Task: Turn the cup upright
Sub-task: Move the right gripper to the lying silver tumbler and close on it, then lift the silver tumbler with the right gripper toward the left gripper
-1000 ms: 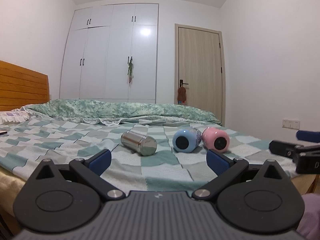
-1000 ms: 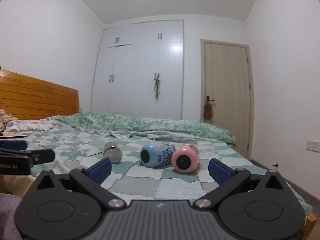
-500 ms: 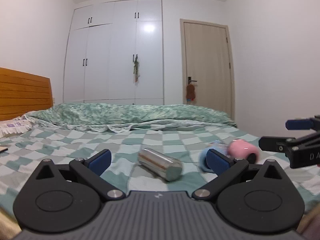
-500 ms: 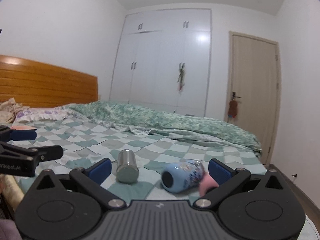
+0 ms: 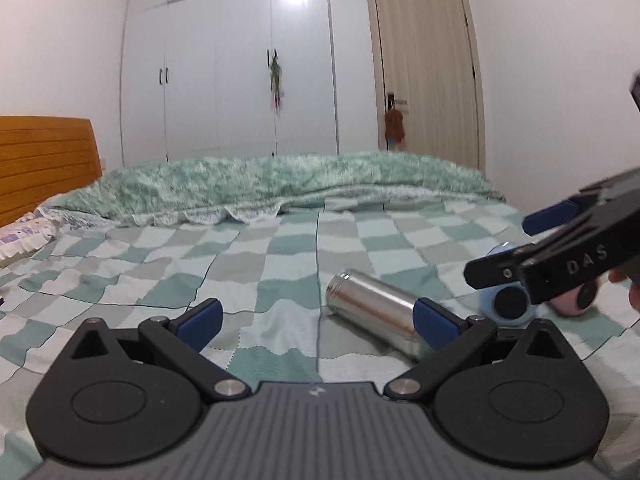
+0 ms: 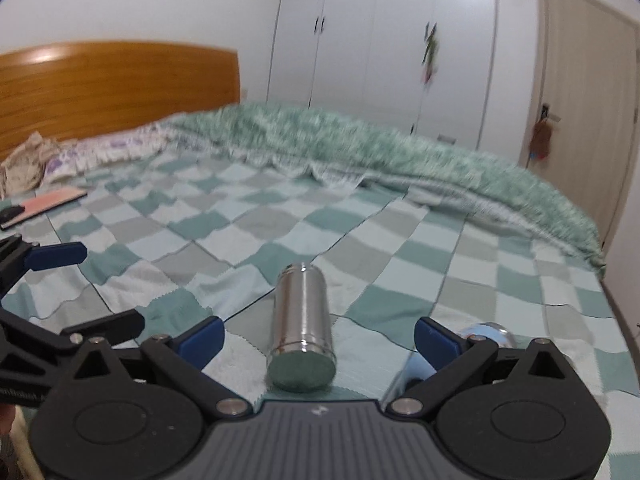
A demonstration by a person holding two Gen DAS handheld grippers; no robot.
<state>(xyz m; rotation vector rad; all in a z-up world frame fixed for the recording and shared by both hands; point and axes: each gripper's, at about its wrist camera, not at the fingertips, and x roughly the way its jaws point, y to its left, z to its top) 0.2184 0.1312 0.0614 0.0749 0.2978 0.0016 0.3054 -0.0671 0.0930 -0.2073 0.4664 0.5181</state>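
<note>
A steel cup (image 5: 374, 314) lies on its side on the checked bedspread, mouth away from me; in the right wrist view (image 6: 302, 326) its base faces the camera, between the fingers. A blue cup (image 5: 508, 304) and a pink cup (image 5: 576, 300) lie on their sides to its right, partly hidden by the right gripper's arm. My left gripper (image 5: 318, 318) is open and empty, low over the bed, its right fingertip near the steel cup. My right gripper (image 6: 318, 336) is open and empty, just before the steel cup. The blue cup (image 6: 486, 330) peeks behind its right finger.
The bed (image 6: 400, 256) has a rumpled green quilt (image 5: 280, 180) at the far side and a wooden headboard (image 6: 120, 88) on the left. A pink flat object (image 6: 44, 204) lies at the left. White wardrobes and a door stand behind.
Both grippers have moved forward and down over the bed. The right gripper swung left onto the steel cup, and both stay open.
</note>
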